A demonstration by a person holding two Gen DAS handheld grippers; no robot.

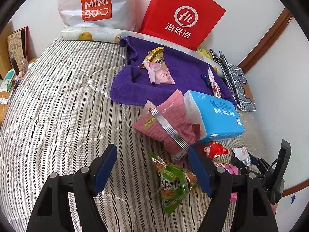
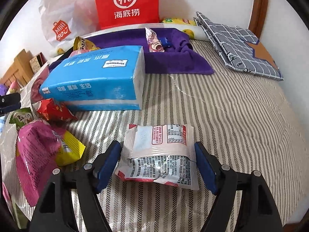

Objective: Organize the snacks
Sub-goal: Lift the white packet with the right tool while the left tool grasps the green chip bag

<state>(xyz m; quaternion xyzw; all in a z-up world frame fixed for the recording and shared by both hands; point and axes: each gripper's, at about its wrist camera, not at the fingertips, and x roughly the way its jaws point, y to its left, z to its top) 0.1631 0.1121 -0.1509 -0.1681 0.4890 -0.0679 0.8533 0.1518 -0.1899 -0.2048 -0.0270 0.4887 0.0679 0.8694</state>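
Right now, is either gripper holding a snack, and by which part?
Nothing is held. The right gripper stands open around a white packet lying on the bed, fingers clear of its edges. The left gripper is open over a green packet.

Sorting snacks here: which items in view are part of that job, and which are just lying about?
Job:
white sachet
green snack pack
pink packet
red packet
purple towel

Lying about:
blue tissue pack
red paper bag
checked cloth

Striped bed cover, white wall
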